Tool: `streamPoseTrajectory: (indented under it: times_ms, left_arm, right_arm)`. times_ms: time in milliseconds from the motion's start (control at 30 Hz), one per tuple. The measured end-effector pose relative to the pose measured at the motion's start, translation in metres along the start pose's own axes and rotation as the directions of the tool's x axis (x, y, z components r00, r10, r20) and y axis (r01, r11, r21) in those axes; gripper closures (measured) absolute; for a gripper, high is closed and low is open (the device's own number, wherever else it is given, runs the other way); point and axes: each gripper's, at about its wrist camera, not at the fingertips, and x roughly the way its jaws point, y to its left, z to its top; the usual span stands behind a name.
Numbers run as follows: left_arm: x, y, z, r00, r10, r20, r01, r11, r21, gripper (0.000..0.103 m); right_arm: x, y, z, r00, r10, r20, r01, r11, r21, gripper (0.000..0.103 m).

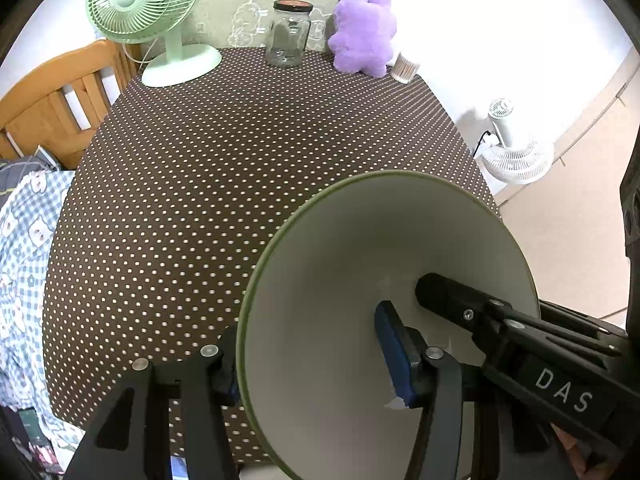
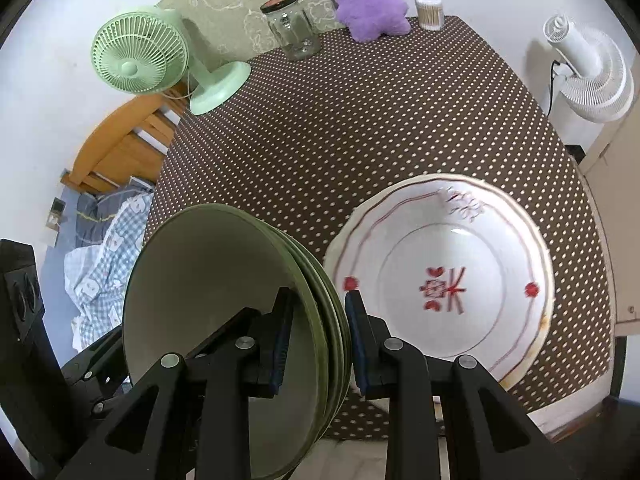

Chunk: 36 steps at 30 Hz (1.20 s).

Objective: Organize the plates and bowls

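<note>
A nested stack of green bowls (image 2: 224,280) with pale insides hangs tilted over the near edge of the dotted table (image 2: 360,120). My right gripper (image 2: 318,312) is shut on the stack's right wall, one pad inside and one outside. My left gripper (image 1: 310,352) is shut on the left wall of the same green bowls (image 1: 360,248), again with one pad inside and one outside. One right-gripper finger (image 1: 444,294) reaches into the bowl from the right. A white dish with red patterns (image 2: 440,276) lies on the table just right of the stack.
At the table's far edge stand a green fan (image 1: 144,12), a glass jar (image 1: 288,34), a purple plush toy (image 1: 364,32) and a cup of sticks (image 2: 430,12). A wooden chair (image 1: 52,104) and checked cloth (image 1: 20,240) are on the left, and a white fan (image 2: 592,76) on the right.
</note>
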Motion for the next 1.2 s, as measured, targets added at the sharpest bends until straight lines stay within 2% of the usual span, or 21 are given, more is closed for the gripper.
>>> streamPoseTrajectory:
  times_ms: [500,1200]
  left_arm:
    - [0.03,-0.048,0.018,1.0,0.009,0.0,-0.009,1.0,-0.021,0.049]
    - [0.081,-0.087,0.032,0.996,0.015,-0.086,-0.019,0.999,-0.047,0.049]
  right_arm:
    - [-0.009,-0.052,0.022,1.0,0.005,-0.008,-0.005,1.0,-0.018,0.074]
    - [0.01,-0.108,0.036,0.996,0.005,-0.092,-0.004,1.0,0.011,0.074]
